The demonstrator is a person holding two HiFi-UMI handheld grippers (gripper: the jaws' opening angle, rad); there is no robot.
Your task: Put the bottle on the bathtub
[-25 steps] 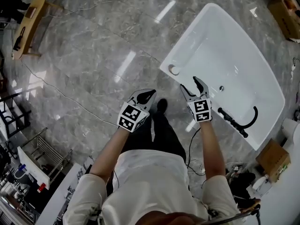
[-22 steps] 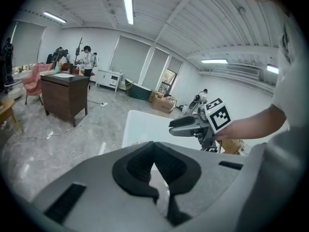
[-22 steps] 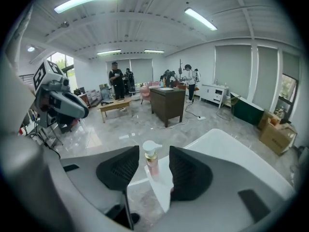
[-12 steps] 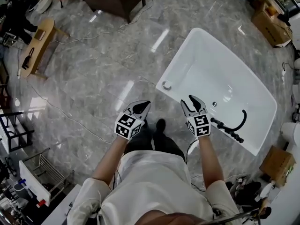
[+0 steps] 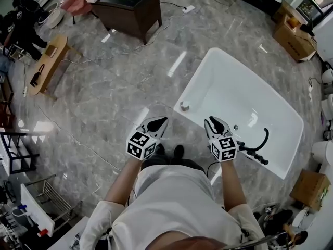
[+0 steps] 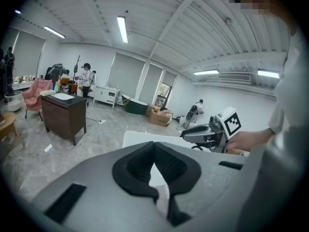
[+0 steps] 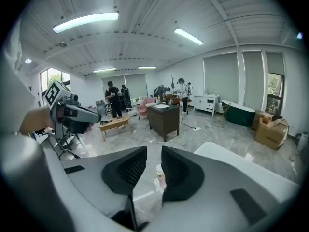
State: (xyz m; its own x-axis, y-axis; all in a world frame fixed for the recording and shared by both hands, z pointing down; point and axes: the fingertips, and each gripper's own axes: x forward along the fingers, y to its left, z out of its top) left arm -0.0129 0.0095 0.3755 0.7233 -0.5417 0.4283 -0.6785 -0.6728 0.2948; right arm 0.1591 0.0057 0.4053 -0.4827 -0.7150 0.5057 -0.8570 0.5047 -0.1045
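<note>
Bottle (image 5: 184, 106) on bathtub (image 5: 229, 82) corner rim; desk (image 5: 130, 7) behind.

Long white fluorescent ceiling strips (image 6: 122, 29) light the hall brightly and evenly, throwing pale streaks of glare across the polished grey marble floor (image 5: 104, 87). The glossy white bathtub (image 5: 234, 87) is nearly blown out, and shadows stay faint and soft. Both gripper views bow straight lines like a fishbowl and sink to black at the corners, the nearest foreground slightly soft; the head view is crisp mid-frame and stretched towards its edges.
</note>
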